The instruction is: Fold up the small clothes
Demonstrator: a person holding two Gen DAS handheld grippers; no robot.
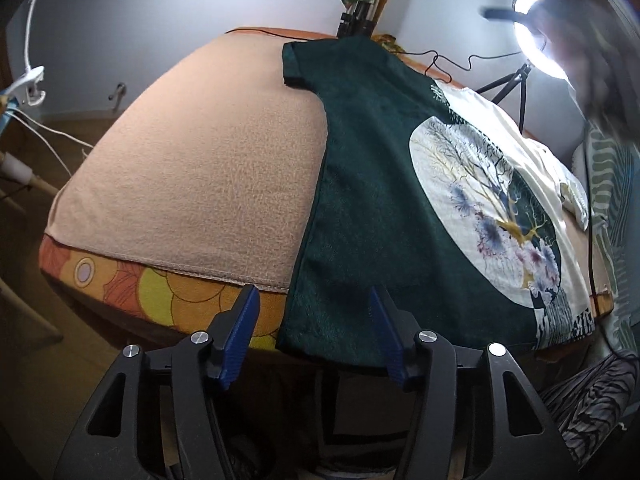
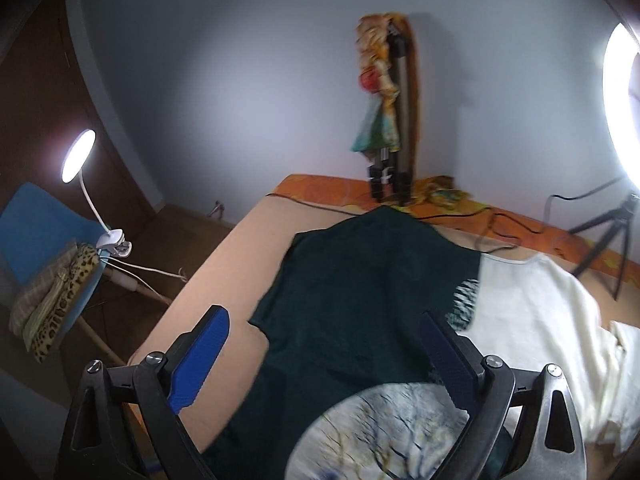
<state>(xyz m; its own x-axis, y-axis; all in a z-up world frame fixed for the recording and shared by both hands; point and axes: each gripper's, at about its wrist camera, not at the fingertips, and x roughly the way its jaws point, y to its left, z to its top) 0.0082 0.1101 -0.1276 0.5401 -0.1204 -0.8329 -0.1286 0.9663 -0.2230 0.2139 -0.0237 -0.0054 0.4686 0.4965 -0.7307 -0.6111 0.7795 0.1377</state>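
A dark green T-shirt (image 1: 372, 184) with a round white tree print lies flat on the tan blanket (image 1: 200, 168) of a bed, its hem hanging over the near edge. It partly covers a cream garment (image 1: 516, 136). My left gripper (image 1: 316, 312) is open at the hem corner, with the fabric edge between its blue fingers. My right gripper (image 2: 324, 344) is open and empty above the green shirt (image 2: 360, 288), near the print. The cream garment (image 2: 532, 312) lies to its right.
A ring light on a tripod (image 1: 532, 20) stands at the back right, with cables on the bed. A tripod with cloth (image 2: 388, 120) stands at the far edge. A clip lamp (image 2: 80, 156) and a blue chair (image 2: 36, 232) are on the left. A striped fabric (image 1: 592, 396) is on the right.
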